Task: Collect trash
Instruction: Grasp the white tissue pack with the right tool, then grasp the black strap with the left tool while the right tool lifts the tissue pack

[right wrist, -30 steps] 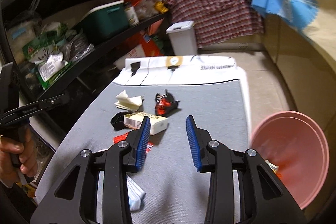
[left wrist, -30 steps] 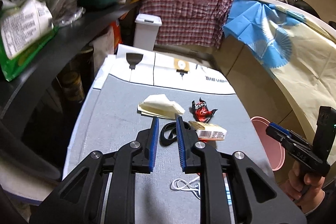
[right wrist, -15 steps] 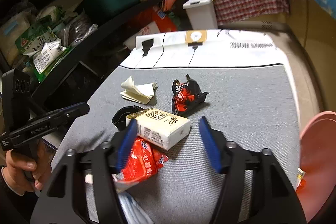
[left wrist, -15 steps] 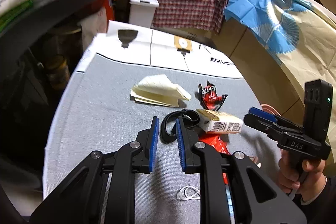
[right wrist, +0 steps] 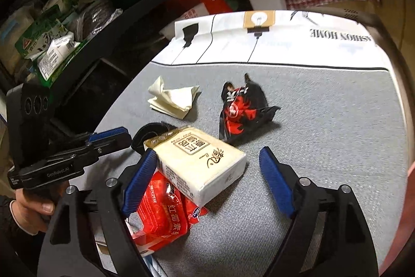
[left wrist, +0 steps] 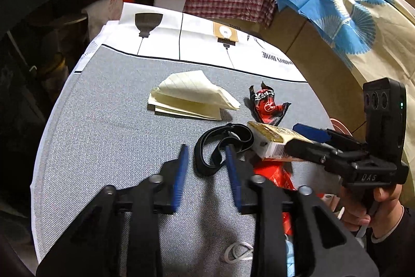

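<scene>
L claw (left wrist: pixel 205 157) has just been opening w/ the black band (left wrist: pixel 223 144) partly between its jaws, not pinched. Just right of the band, the white pack (right wrist: pixel 199 160) lies on a red wrapper (right wrist: pixel 163 214). R claw (right wrist: pixel 207 162) has just been opening wide, pack between jaws, unclamped. Both grabs look imminent.

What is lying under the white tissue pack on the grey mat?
A red snack wrapper lies under the tissue pack, and the black band passes beneath its far end. How far either extends underneath is hidden.
</scene>
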A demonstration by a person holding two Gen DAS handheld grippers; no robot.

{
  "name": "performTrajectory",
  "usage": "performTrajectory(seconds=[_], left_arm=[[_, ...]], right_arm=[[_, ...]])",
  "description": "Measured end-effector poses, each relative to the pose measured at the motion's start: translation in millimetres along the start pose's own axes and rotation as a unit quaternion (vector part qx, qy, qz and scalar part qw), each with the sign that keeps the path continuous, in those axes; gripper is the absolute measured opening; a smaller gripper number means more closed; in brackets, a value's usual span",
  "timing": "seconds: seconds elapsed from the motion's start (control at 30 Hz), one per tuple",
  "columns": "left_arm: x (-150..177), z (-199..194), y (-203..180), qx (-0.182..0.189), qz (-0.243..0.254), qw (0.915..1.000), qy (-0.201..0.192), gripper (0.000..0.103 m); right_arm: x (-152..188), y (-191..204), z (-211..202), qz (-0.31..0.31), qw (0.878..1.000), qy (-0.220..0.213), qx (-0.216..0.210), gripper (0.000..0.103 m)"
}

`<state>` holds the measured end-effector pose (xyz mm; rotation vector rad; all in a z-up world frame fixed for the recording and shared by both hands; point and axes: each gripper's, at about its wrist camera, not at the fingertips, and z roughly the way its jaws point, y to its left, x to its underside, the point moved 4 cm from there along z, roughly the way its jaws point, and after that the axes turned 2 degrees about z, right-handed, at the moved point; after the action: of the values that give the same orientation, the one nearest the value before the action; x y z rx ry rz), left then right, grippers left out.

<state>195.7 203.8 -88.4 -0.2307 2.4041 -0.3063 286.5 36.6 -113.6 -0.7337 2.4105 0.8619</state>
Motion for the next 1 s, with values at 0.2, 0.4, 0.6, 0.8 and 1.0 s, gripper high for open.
performTrajectory(seconds=[0.2,0.4,0.6,0.8,1.0], left_arm=[[2,11,-2,0.002,0.004,0.9999,0.013,0.033],[3,14,-3,0.000,0.007,0.9998,0.018,0.020],[4,10,-7,-0.014,0.019,0.9995,0.022,0.009],[3,2,-2,-0.029,0.016,0.9993,0.016,0.006],[2,-6,-2,-0.037,0.018,0.9991,0.010,0.005]], right_arm=[[3,6,8,-0.016,1.000,0.012,0.000,0.081],[6,9,5,-0.034,0.999,0.011,0.009,0.072],[6,10,-3,-0.046,0.999,-0.001,0.023,0.065],[5,11,-13,-0.054,0.997,-0.017,0.043,0.062],[4,12,-24,-0.054,0.996,-0.032,0.055,0.061]])
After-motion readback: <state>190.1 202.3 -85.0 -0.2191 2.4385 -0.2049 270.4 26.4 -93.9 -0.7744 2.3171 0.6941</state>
